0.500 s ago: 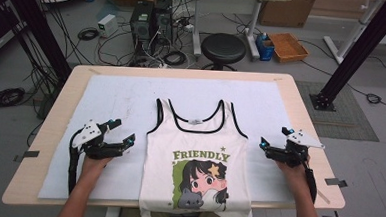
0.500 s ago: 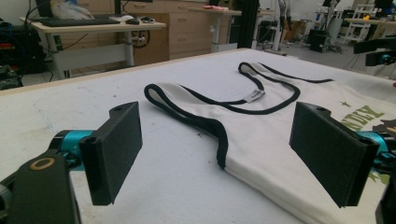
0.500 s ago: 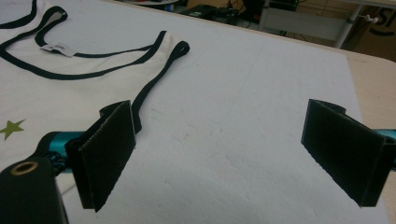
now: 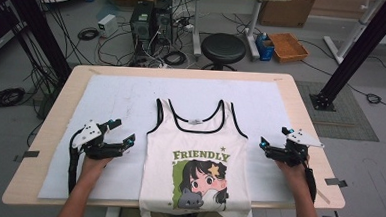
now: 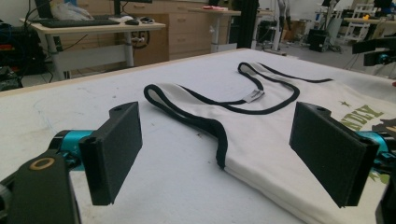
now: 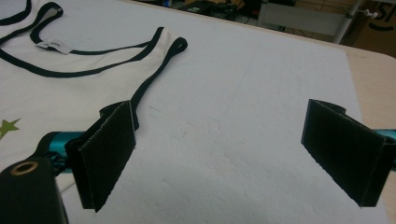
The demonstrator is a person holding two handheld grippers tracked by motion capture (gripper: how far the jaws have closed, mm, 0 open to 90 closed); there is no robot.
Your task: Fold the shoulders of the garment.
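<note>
Moved in a bit: left tool (image 4: 121, 141) and right tool (image 4: 269, 147), both wide open, flanking top (image 4: 197, 154) flat on worktop (image 4: 61, 106), likely ready to grab sides.

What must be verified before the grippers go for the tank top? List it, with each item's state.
1. Left hand-held gripper open: ok, its jaws stand wide apart in the left gripper view.
2. Right hand-held gripper open: ok, jaws wide apart in the right gripper view.
3. Both grippers free of cloth: ok, each sits beside the tank top, apart from it.
4. Tank top flat, print up: ok on the table part; straps lie spread out.
5. Hem on the table: not ok, the bottom edge hangs over the near edge of the table.
6. White mat smooth under the top: cannot tell, the cloth hides it.
</note>
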